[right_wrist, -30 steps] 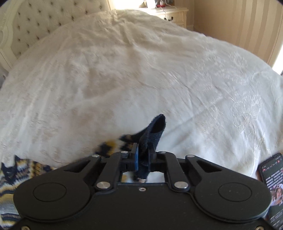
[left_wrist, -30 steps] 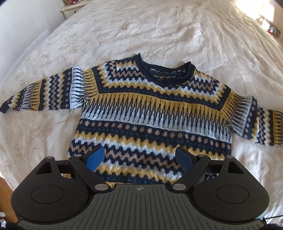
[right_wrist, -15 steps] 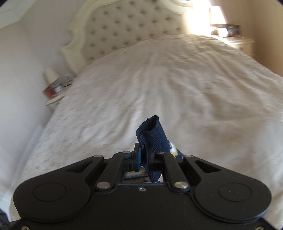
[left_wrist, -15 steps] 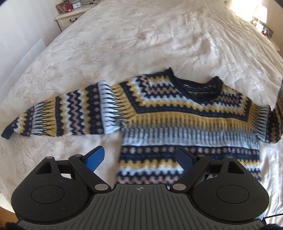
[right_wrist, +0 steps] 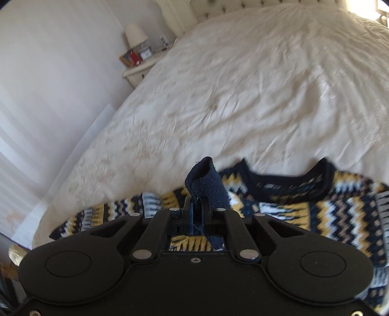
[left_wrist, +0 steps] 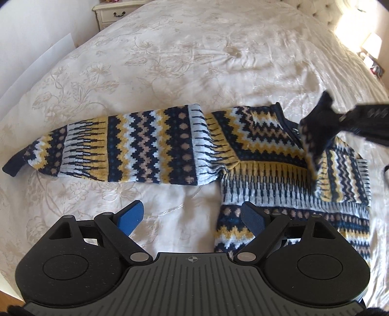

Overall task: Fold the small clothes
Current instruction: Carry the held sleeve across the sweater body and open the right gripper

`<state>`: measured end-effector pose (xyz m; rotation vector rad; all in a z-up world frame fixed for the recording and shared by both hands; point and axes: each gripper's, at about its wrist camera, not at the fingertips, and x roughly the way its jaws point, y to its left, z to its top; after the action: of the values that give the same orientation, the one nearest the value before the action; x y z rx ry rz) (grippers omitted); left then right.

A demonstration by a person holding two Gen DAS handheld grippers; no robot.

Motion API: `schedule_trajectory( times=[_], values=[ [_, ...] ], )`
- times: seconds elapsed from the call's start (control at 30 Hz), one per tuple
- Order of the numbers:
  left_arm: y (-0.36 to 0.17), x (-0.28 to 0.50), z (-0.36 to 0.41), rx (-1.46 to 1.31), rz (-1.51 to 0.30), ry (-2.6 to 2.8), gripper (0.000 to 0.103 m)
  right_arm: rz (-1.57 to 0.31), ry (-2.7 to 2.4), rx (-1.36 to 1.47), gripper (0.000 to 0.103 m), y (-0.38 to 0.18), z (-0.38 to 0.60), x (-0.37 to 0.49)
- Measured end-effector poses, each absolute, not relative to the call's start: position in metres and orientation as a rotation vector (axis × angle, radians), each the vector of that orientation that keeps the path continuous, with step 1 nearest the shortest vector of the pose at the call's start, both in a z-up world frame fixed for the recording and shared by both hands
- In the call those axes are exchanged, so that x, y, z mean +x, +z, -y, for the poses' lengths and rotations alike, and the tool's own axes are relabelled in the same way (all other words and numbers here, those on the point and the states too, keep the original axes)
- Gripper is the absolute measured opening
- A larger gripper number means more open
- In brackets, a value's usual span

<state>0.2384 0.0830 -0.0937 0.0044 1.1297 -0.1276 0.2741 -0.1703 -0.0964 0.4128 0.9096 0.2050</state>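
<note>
A small knitted sweater (left_wrist: 255, 150) with navy, yellow and white zigzag bands lies face up on the bed. Its left sleeve (left_wrist: 116, 155) stretches out flat to the left. My right gripper (right_wrist: 198, 209) is shut on the navy cuff (right_wrist: 206, 182) of the right sleeve and holds it up over the sweater's body (right_wrist: 316, 209); it also shows in the left wrist view (left_wrist: 340, 121) at the right. My left gripper (left_wrist: 192, 218) is open and empty, low over the bedspread by the sweater's lower left edge.
The cream embroidered bedspread (left_wrist: 194, 60) covers the whole bed. A white nightstand (left_wrist: 114, 12) stands at the far left with a lamp (right_wrist: 135, 36) and small frames. A tufted headboard (right_wrist: 243, 7) is at the back. The white wall runs along the left.
My right gripper has carried the right sleeve's cuff leftward, folding the sleeve over the sweater's body. My left gripper has shifted left, toward the outstretched left sleeve, still open.
</note>
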Motion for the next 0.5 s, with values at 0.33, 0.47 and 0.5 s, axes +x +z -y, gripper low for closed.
schedule_trajectory(
  times=[0.33, 0.47, 0.5],
  values=[
    [-0.109, 0.248, -0.084, -0.098, -1.137, -0.165, 0.087, -0.937, 0.246, 0.364, 0.061, -0.123, 0.144, 0.255],
    [-0.116, 0.257, -0.068, -0.092, -1.143, -0.183, 0.087, -0.977, 0.175, 0.375, 0.061, -0.136, 0.169, 0.242],
    [-0.117, 0.260, -0.062, -0.085, -1.143, -0.190, 0.087, -0.983, 0.154, 0.384, 0.060, -0.138, 0.178, 0.238]
  ],
)
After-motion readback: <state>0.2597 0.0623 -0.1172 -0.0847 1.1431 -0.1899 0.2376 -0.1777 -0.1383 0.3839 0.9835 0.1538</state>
